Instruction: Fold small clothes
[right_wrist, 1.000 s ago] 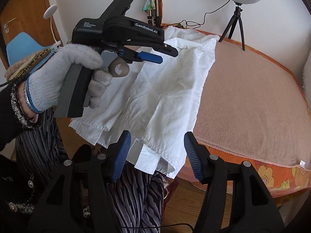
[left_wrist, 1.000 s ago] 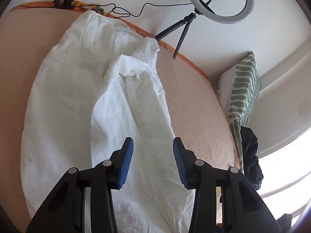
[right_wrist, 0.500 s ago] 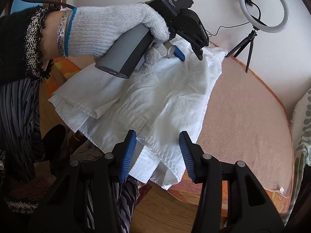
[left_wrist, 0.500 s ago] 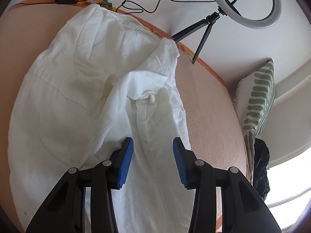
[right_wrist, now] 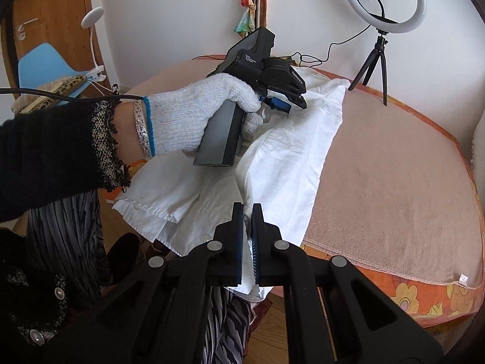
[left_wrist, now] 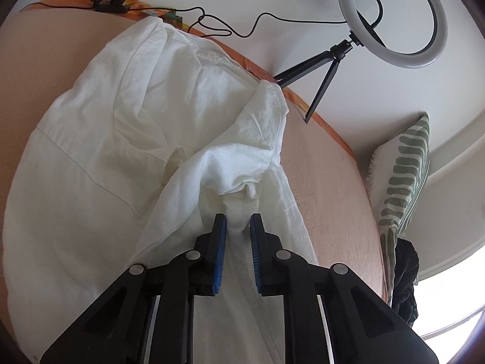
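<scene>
A white garment (left_wrist: 127, 157) lies loosely doubled on a peach-covered bed (right_wrist: 394, 182), near hem overhanging. Both tools have just closed: left tool (left_wrist: 238, 227) pinches a mid-cloth ridge, right tool (right_wrist: 248, 215) clamps the near edge. Folding looks barely begun.

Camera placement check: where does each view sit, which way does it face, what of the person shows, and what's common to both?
Left wrist: on the left gripper, angled down across the white shirt on the bed; only its own fingers show.
Right wrist: on the right gripper, at the near bed edge, facing the wall; gloved left hand and black sleeve show.
Shared: shirt, bed, ring light, and both grippers pinching shirt fabric.
</scene>
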Motion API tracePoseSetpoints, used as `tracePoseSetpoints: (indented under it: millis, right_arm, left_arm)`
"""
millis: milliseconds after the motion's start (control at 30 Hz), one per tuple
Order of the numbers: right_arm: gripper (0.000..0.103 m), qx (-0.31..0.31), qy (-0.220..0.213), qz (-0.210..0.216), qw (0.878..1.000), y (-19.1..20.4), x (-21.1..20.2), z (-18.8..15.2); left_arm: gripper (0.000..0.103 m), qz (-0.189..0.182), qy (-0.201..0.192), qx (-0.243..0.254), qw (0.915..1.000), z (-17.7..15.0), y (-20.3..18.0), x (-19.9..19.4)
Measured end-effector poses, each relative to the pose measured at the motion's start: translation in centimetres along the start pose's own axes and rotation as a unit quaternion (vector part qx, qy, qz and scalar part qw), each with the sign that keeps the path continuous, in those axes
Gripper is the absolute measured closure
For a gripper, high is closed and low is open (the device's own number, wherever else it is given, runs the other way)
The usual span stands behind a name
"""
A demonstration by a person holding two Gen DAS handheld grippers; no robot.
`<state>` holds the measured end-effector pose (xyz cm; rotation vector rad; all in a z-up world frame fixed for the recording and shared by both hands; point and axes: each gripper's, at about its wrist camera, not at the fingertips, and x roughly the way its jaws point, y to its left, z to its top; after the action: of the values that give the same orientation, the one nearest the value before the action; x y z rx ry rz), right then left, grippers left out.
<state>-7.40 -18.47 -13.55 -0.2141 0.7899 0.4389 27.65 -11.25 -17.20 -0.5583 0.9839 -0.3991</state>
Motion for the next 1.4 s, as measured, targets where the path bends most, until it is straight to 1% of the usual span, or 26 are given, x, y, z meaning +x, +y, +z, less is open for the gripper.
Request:
tracePoseSetpoints:
  millis: [133, 300, 367, 433, 500, 533, 567, 600, 633, 667, 700, 733, 767, 800, 867, 933, 967, 1067, 1100, 1200, 1233, 1267, 1300, 1333, 1400]
  right_arm:
    - [0.097, -0.013, -0.001, 0.012, 1.000, 1.1, -0.1, -0.1]
    - [0.097, -0.020, 0.036, 0.028, 0.999, 2.1, 3.0, -1.3]
    - [0.097, -0.025, 0.052, 0.031, 0.998, 2.3, 4.4, -1.8]
    - [0.097, -0.023, 0.061, 0.043, 0.997, 2.5, 5.4, -2.0]
    - [0.097, -0.026, 0.068, 0.043, 0.996, 2.8, 6.1, -2.0]
    - [0.097, -0.035, 0.077, 0.040, 0.996, 3.0, 6.4, -2.2]
    - [0.096, -0.043, 0.093, 0.044, 0.994, 3.1, 6.7, -2.4]
    - [0.096, -0.041, 0.100, 0.053, 0.993, 3.0, 6.5, -2.7]
    - [0.095, -0.032, 0.102, 0.064, 0.992, 2.6, 6.1, -2.9]
    - [0.091, -0.020, 0.107, 0.084, 0.991, 2.1, 5.4, -3.1]
    - [0.081, -0.007, 0.103, 0.094, 0.990, 1.5, 4.4, -3.3]
    - [0.074, 0.008, 0.086, 0.096, 0.992, 0.7, 3.2, -3.4]
    - [0.060, 0.027, 0.065, 0.097, 0.993, -0.3, 1.8, -3.6]
    - [0.054, 0.048, 0.048, 0.095, 0.993, -1.4, 0.7, -3.7]
    - [0.054, 0.092, 0.035, 0.063, 0.993, -3.8, -0.3, -4.0]
    - [0.054, 0.127, 0.041, 0.033, 0.991, -6.1, 0.0, -4.4]
    - [0.054, 0.150, 0.045, 0.035, 0.987, -7.2, 0.5, -4.8]
    - [0.054, 0.209, 0.061, 0.090, 0.972, -9.2, 2.4, -5.7]
    - [0.054, 0.215, 0.063, 0.101, 0.969, -9.3, 3.0, -5.8]
    - [0.054, 0.215, 0.072, 0.111, 0.968, -8.9, 4.3, -5.7]
    - [0.054, 0.214, 0.069, 0.109, 0.968, -8.8, 4.6, -5.5]
    - [0.063, 0.215, 0.071, 0.113, 0.967, -8.7, 4.9, -5.3]
    - [0.084, 0.219, 0.075, 0.124, 0.965, -8.7, 5.3, -5.2]
    - [0.093, 0.224, 0.080, 0.129, 0.963, -8.7, 5.7, -5.2]
    - [0.100, 0.231, 0.087, 0.131, 0.960, -8.5, 6.1, -5.1]
  left_arm:
    - [0.095, 0.002, -0.022, 0.000, 0.9998, 0.3, 0.3, -1.1]
    - [0.096, 0.033, -0.052, 0.012, 0.9980, 0.9, 0.8, -2.3]
    - [0.096, 0.033, -0.050, 0.010, 0.9981, 1.0, 1.1, -2.3]
    - [0.096, 0.032, -0.045, 0.012, 0.9984, 1.0, 1.1, -2.1]
    - [0.096, 0.030, -0.040, 0.017, 0.9986, 0.8, 0.9, -2.2]
    - [0.096, 0.029, -0.040, 0.022, 0.9985, 0.6, 0.7, -2.4]
    - [0.096, 0.027, -0.039, 0.029, 0.9985, 0.4, 0.4, -2.6]
    - [0.096, 0.026, -0.037, 0.038, 0.9982, 0.2, 0.1, -2.8]
    - [0.096, 0.023, -0.035, 0.048, 0.9980, 0.0, -0.2, -3.1]
    - [0.096, 0.021, -0.033, 0.059, 0.9975, -0.3, -0.5, -3.4]
    - [0.096, 0.019, -0.032, 0.068, 0.9970, -0.6, -0.7, -3.8]
    - [0.096, 0.015, -0.029, 0.079, 0.9964, -1.0, -1.0, -4.2]
    - [0.096, 0.011, -0.024, 0.089, 0.9957, -1.4, -1.1, -4.5]
    - [0.096, 0.003, -0.016, 0.097, 0.9951, -1.9, -1.3, -4.8]
    - [0.096, -0.005, 0.001, 0.120, 0.9928, -3.1, -1.6, -5.3]
    - [0.096, -0.013, 0.021, 0.138, 0.9901, -4.7, -1.8, -5.7]
    - [0.096, -0.015, 0.032, 0.146, 0.9886, -5.5, -1.8, -5.9]
    - [0.096, -0.016, 0.047, 0.167, 0.9847, -7.6, -1.6, -6.8]
    - [0.096, -0.015, 0.048, 0.174, 0.9836, -8.1, -1.5, -7.1]
    - [0.096, -0.018, 0.053, 0.178, 0.9825, -9.2, -0.9, -7.6]
    - [0.096, -0.016, 0.053, 0.179, 0.9823, -9.5, -0.8, -7.6]
    - [0.096, -0.015, 0.053, 0.181, 0.9820, -9.7, -0.8, -7.7]
    - [0.096, -0.016, 0.054, 0.181, 0.9819, -9.8, -0.7, -7.6]
    - [0.096, -0.017, 0.055, 0.181, 0.9817, -9.9, -0.8, -7.5]
    - [0.096, -0.009, 0.053, 0.190, 0.9804, -10.1, -0.9, -7.3]
